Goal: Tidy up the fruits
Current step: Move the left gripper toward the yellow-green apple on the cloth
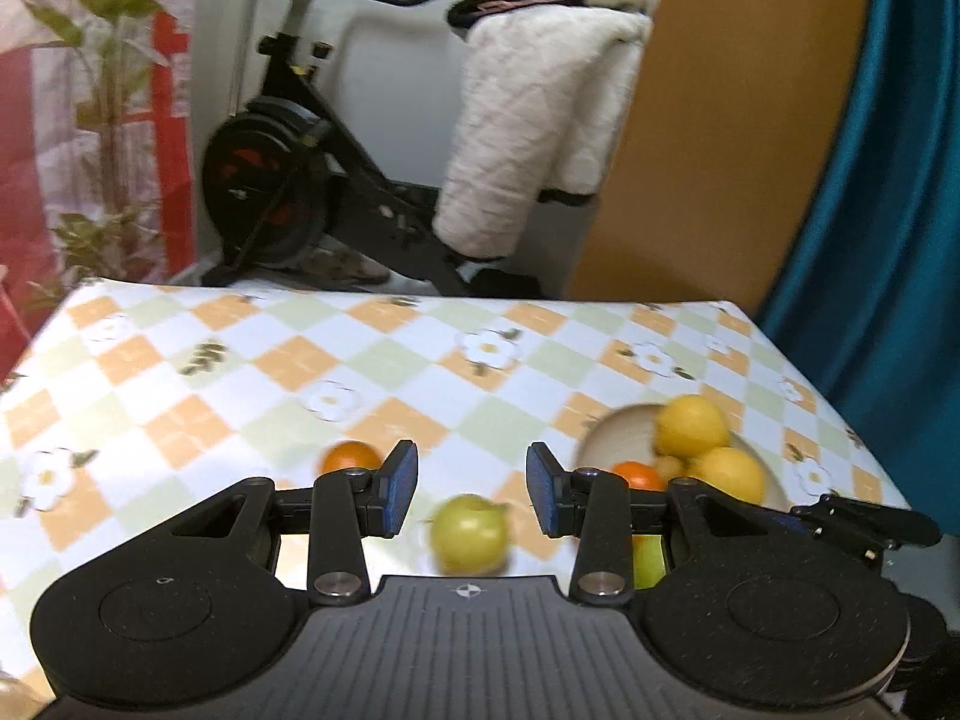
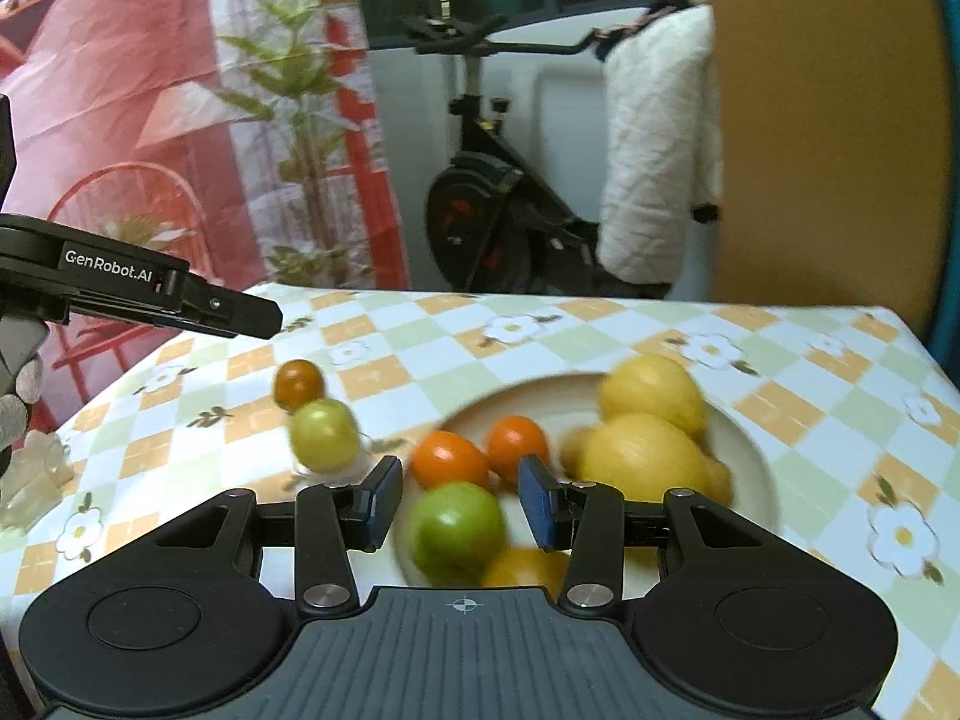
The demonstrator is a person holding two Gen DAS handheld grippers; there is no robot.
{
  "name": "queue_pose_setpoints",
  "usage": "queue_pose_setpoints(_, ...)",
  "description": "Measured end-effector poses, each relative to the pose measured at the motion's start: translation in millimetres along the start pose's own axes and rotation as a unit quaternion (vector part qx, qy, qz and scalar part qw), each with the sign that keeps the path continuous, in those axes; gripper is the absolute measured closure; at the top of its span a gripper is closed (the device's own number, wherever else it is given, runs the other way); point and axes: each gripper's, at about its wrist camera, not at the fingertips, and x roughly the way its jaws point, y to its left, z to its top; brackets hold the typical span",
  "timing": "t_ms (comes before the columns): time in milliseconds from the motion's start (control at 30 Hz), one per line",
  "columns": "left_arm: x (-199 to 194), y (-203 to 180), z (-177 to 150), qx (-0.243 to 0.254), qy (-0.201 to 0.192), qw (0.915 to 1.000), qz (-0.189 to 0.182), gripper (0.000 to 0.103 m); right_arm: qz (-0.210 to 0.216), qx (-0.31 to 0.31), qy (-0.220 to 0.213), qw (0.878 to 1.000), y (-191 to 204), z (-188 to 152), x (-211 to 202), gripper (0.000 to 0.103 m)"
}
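Observation:
A cream plate [image 2: 750,450] on the checked tablecloth holds two lemons [image 2: 648,456], two oranges [image 2: 450,459] and a green apple [image 2: 459,531]. My right gripper [image 2: 459,501] is open and empty, hovering over the plate above that apple. On the cloth left of the plate lie another green apple [image 2: 324,435] and a small orange [image 2: 298,384]. In the left wrist view my left gripper [image 1: 471,495] is open and empty, above the loose green apple [image 1: 471,534], with the loose orange [image 1: 351,457] to its left and the plate [image 1: 618,438] to its right.
The table [image 1: 240,360] ends at a far edge with an exercise bike [image 1: 288,180] and a white quilted jacket [image 1: 540,120] behind it. A clear plastic object [image 2: 30,480] lies at the table's left edge. The left gripper [image 2: 180,294] shows at the right wrist view's left.

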Motion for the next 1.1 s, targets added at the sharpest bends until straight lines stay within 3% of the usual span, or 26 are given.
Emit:
queue_pose_setpoints(233, -1.6, 28.9, -2.3, -0.021, -0.002, 0.9997, 0.015, 0.061, 0.026, -0.039, 0.009, 0.999, 32.8, 19.8, 23.2, 0.063)
queue_pose_setpoints(533, 8.4, 39.3, -11.1, -0.032, 0.005, 0.9995, 0.004, 0.056, 0.037, -0.074, 0.034, 0.996, 61.8, 24.7, 60.1, 0.063)
queue_pose_setpoints(900, 30.8, 44.4, -17.8, -0.044, 0.021, 0.9988, -0.013, 0.056, 0.042, -0.085, 0.049, 0.994, 69.8, 23.3, 84.4, 0.062)
queue_pose_setpoints(1100, 45.0, 37.3, -21.6, -0.042, 0.038, 0.9978, -0.033, 0.055, 0.044, -0.082, 0.059, 0.994, 70.3, 21.1, 93.8, 0.057)
